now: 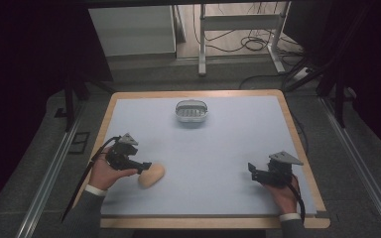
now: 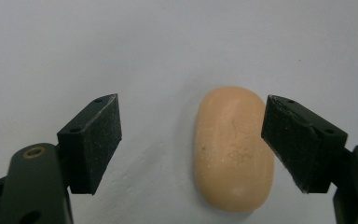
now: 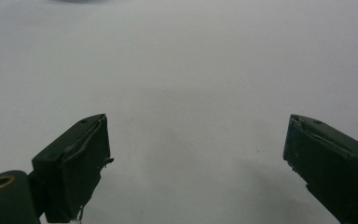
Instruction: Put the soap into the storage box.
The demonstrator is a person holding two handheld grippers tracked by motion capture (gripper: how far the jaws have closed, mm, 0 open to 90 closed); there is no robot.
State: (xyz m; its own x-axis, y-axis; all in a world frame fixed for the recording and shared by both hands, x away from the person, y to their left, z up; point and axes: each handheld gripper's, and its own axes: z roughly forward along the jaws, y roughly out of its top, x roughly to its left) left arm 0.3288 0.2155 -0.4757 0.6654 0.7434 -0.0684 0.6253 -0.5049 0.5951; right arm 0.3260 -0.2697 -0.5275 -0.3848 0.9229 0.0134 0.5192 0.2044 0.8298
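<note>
At the near left of the pale blue table mat (image 1: 218,153), the left gripper (image 2: 191,140) stands wide open around a peach oval bar of soap (image 2: 233,149), holding nothing; the soap lies close beside one pad. Near right, the right gripper (image 3: 196,154) gapes empty. Farther back sits a grey oval soap dish (image 1: 191,111).

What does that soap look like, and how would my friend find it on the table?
Start at the pale blue table mat and look to its near left part, just in front of the black left gripper. There lies the peach-coloured oval bar of soap, flat on the mat. It is smooth, rounded and warm-coloured, unlike the grey ribbed soap dish at the far edge.
</note>
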